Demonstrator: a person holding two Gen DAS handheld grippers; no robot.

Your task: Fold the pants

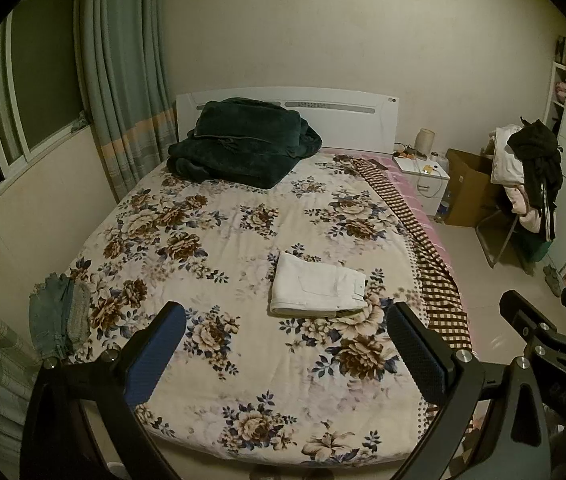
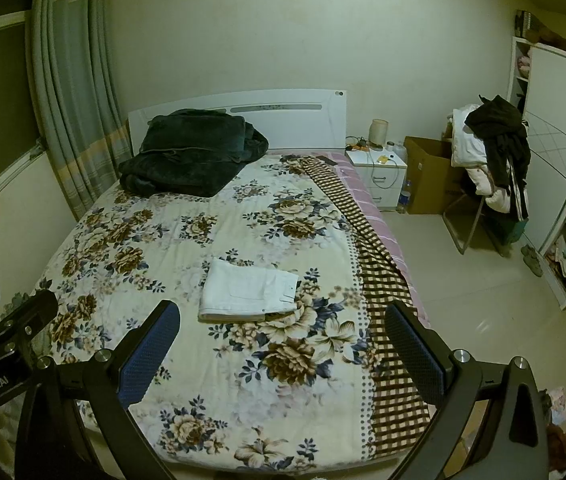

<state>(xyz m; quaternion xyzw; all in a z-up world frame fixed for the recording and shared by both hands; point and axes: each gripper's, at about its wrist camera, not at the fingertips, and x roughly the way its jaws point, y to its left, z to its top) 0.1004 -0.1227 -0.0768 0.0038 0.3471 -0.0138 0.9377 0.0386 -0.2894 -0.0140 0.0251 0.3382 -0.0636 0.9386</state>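
White pants (image 1: 315,288) lie folded in a flat rectangle on the floral bedspread (image 1: 211,240), right of the bed's middle; they also show in the right wrist view (image 2: 249,292). My left gripper (image 1: 283,344) is open and empty, held above the foot of the bed, short of the pants. My right gripper (image 2: 283,344) is open and empty too, beside it to the right; part of it shows in the left wrist view (image 1: 543,320). Neither touches the pants.
A dark green blanket (image 1: 243,140) is piled at the headboard. Jeans and a grey garment (image 1: 59,316) lie at the bed's left edge. A checked cloth (image 1: 423,240) hangs over the right side. Nightstand (image 2: 379,172), cardboard box (image 2: 431,172), a clothes-laden chair (image 2: 491,168) and a wardrobe (image 2: 555,152) stand on the right.
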